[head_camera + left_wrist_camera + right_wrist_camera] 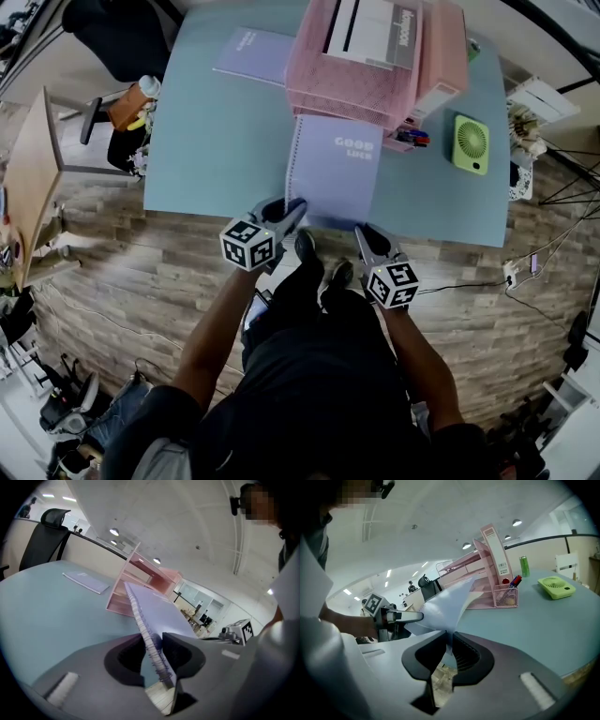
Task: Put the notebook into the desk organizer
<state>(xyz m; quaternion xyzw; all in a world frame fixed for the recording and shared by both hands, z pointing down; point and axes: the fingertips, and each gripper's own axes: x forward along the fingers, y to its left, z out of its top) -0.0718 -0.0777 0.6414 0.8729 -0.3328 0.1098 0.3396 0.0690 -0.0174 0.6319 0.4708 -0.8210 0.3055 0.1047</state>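
Note:
The lilac spiral notebook (333, 169) marked "GOOD LUCK" lies lengthways in front of the pink desk organizer (366, 66), its far edge at the organizer's lower front. My left gripper (291, 211) is shut on its spiral binding at the near left corner. The left gripper view shows the wire coil (149, 639) pinched between the jaws of that gripper (152, 644). My right gripper (361, 232) is shut on the notebook's near right corner. In the right gripper view the thin cover (445, 606) runs up out of that gripper's (449, 641) closed jaws. The near edge sits over the table's front edge.
A second lilac notebook (251, 54) lies on the blue table (216, 141) at the back left. A green fan (471, 143) lies at the right, and a mesh pen holder (412, 138) stands beside the organizer. Folders fill the organizer's top. Below me are a wooden floor and the person's legs.

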